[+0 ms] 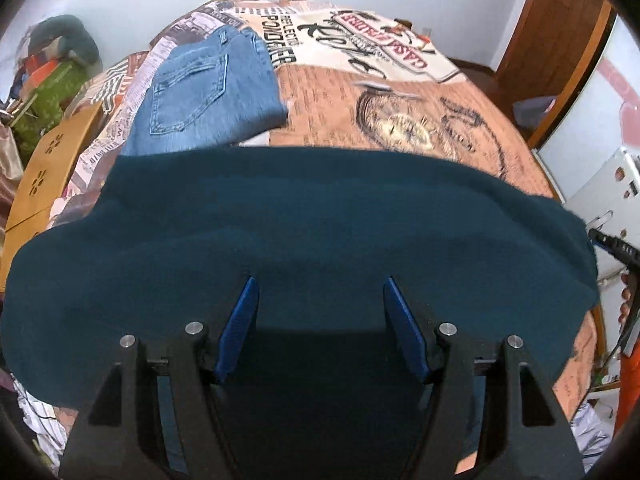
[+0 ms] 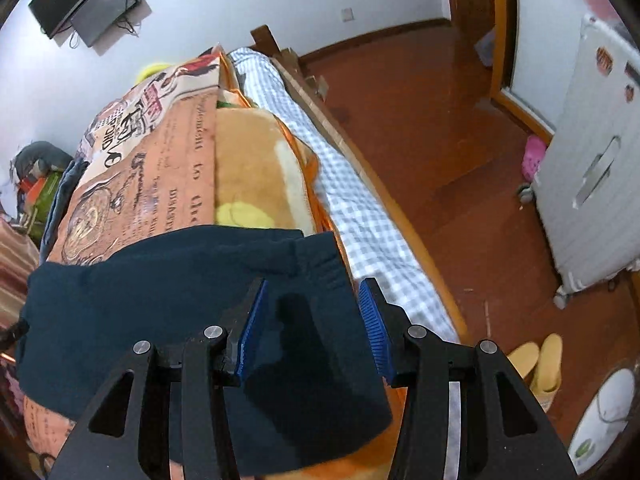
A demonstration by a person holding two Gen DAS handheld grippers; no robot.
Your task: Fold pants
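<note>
Left gripper (image 1: 320, 320), right gripper (image 2: 312, 320): jaws apart, empty, above dark teal pants (image 1: 280, 232); advice: square edges before next fold

Even, soft daylight-like illumination in both views; white wall (image 2: 248, 4) bright, no harsh glare. Strong fisheye bending with dark vignetted corners. Slight motion blur on bedspread print (image 1: 384, 112); fingers (image 2: 253, 328) cast a soft shadow.

The left gripper (image 1: 320, 300) points steeply down, its blue pads (image 1: 240, 328) standing apart — nothing pinched between them. The right gripper (image 2: 314, 312) also tilts down, jaws parted, pads (image 2: 252, 328) clear of any grip. In the left view, the right gripper shows at three o'clock.
</note>
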